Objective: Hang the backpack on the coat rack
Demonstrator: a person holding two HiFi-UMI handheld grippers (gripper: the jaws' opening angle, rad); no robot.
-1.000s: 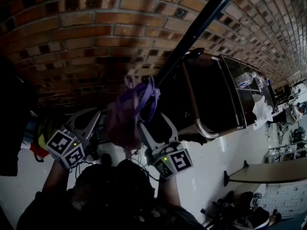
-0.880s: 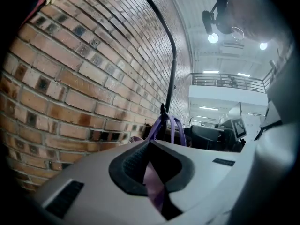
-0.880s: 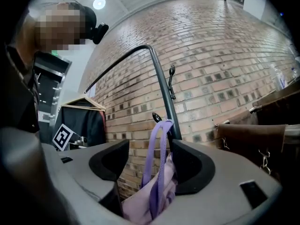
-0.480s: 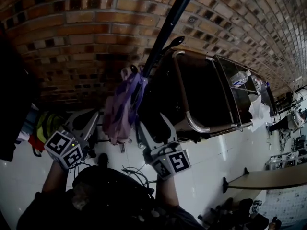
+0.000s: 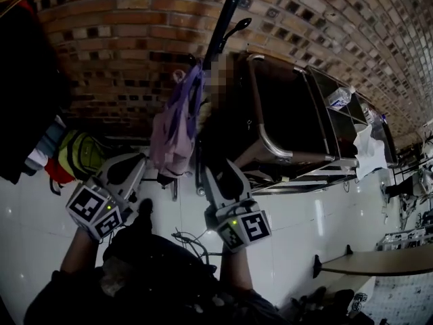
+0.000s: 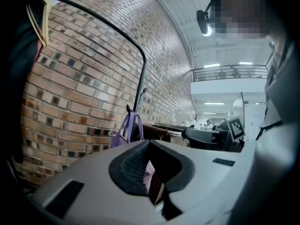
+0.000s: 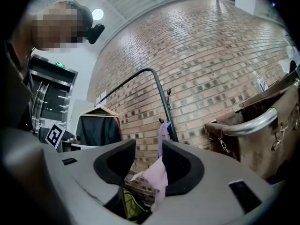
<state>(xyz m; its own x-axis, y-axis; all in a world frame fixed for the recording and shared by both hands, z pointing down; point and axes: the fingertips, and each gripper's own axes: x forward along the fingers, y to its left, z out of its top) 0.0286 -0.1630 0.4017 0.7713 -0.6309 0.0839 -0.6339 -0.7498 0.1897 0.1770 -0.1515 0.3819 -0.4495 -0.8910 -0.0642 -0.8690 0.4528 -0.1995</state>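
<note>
Backpack (image 5: 174, 131), pink with purple straps, hangs against the brick wall (image 5: 122, 39) from a hook on the coat rack (image 5: 226, 12), just beyond both jaws. The left gripper (image 5: 125, 166) has its jaws slightly apart and empty. The right gripper (image 5: 220, 173) is closing its jaws on nothing. A second ago both were at the bag.

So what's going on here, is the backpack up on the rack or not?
It looks that way. A person holds a gripper in each hand, facing a brick wall. The pink backpack hangs by its purple strap from a hook on the black coat rack. Both grippers sit below it in the head view, clear of it. The left gripper is open and empty. The right gripper has its jaws closing on nothing. The hanging looks done.
</note>
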